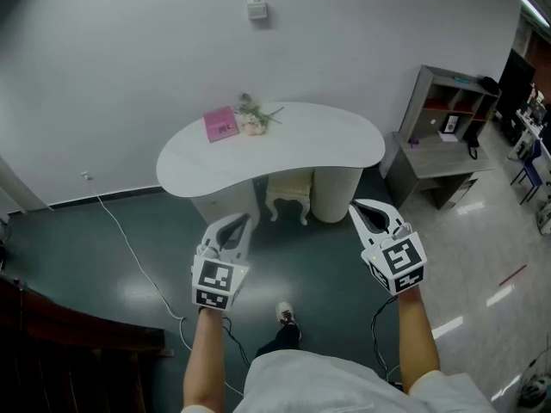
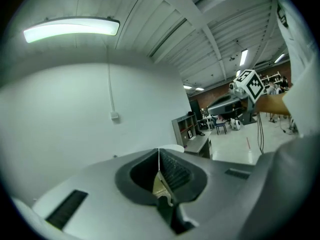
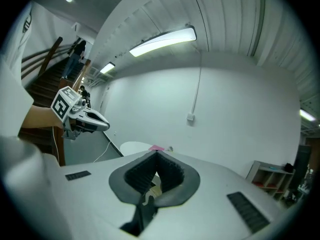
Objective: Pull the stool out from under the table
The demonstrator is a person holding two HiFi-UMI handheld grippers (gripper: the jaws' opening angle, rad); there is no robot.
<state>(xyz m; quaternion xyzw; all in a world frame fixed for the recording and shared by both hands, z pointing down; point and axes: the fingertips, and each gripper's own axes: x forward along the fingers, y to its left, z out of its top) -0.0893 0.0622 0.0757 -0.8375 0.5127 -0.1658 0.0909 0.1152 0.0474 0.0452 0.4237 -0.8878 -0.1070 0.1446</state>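
still tucked under the white table (image 1: 344,149), a cream stool (image 1: 288,192) stands upright.

The cream curved-legged stool (image 1: 289,193) stands upright under the white kidney-shaped table (image 1: 336,144), ahead between my left hand-held gripper (image 1: 241,224) and right hand-held gripper (image 1: 362,209).

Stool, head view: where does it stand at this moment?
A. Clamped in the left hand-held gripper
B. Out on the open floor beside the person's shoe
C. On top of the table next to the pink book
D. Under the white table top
D: the stool stands under the white table, while the left hand-held gripper and the right hand-held gripper hang short of it, both shut and empty.
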